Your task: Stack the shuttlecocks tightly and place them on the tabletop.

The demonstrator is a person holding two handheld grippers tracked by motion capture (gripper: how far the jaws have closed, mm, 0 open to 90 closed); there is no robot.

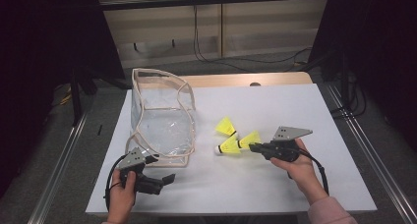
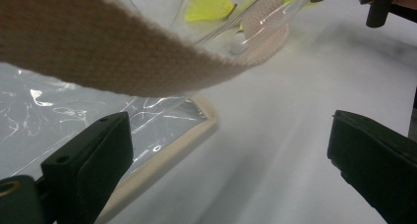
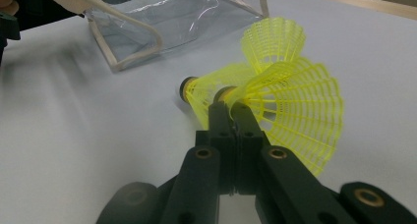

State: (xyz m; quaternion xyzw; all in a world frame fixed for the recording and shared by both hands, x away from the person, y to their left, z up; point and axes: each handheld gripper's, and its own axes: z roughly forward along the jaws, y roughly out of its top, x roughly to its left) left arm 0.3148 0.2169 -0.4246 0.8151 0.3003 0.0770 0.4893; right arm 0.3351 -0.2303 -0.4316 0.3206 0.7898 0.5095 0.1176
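Between the pressed-together jaws of the right gripper [image 3: 230, 108], a yellow shuttlecock [image 3: 290, 111], pinched at its skirt

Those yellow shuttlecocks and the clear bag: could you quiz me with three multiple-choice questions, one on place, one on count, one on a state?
1. Where is the clear bag?
A. On the table's left part, left of the shuttlecocks
B. At the table's right edge
C. On the floor

2. How many yellow shuttlecocks are there?
A. One
B. Three
C. Five

3. How is the right hand-held gripper?
A. Wide open above the bag
B. Shut on the skirt of a shuttlecock
C. Lying unheld on the table

Answers: 1 A, the high view shows the bag left of the shuttlecocks. 2 B, three lie clustered there. 3 B, the right gripper view shows the jaws pinched together on the yellow mesh.
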